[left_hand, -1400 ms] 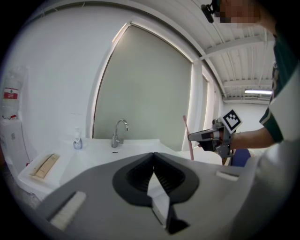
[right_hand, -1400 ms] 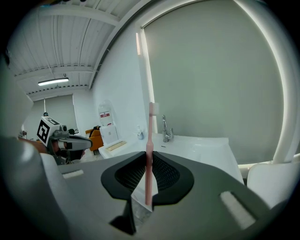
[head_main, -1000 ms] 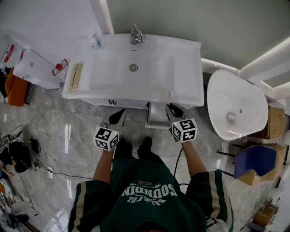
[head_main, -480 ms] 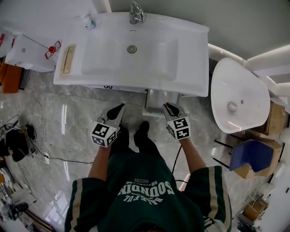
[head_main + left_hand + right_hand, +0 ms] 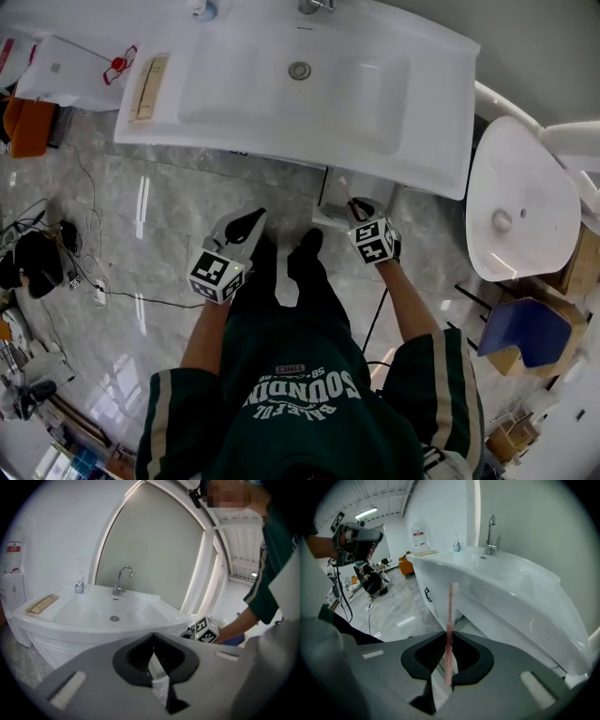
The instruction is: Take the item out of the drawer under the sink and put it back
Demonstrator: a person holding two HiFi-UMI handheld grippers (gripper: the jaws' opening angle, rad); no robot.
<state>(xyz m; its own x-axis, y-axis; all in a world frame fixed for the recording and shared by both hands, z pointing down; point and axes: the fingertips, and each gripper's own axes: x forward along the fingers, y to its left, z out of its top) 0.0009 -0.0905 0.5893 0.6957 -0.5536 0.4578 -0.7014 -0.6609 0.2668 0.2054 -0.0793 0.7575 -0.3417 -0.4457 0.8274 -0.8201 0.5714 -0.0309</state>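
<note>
Right claw [image 5: 446, 638] pinches a thin pink stick [image 5: 450, 616] — left claw [image 5: 153, 638] closed, empty.

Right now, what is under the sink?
An open drawer juts out below the front edge of the sink. The right gripper, clamping a thin pink stick, covers part of it, so its contents cannot be seen.

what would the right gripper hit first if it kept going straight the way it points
Likely the white vanity cabinet, just ahead; the pink stick clamped in the right gripper sticks out and would touch first. Depth is unclear.
</note>
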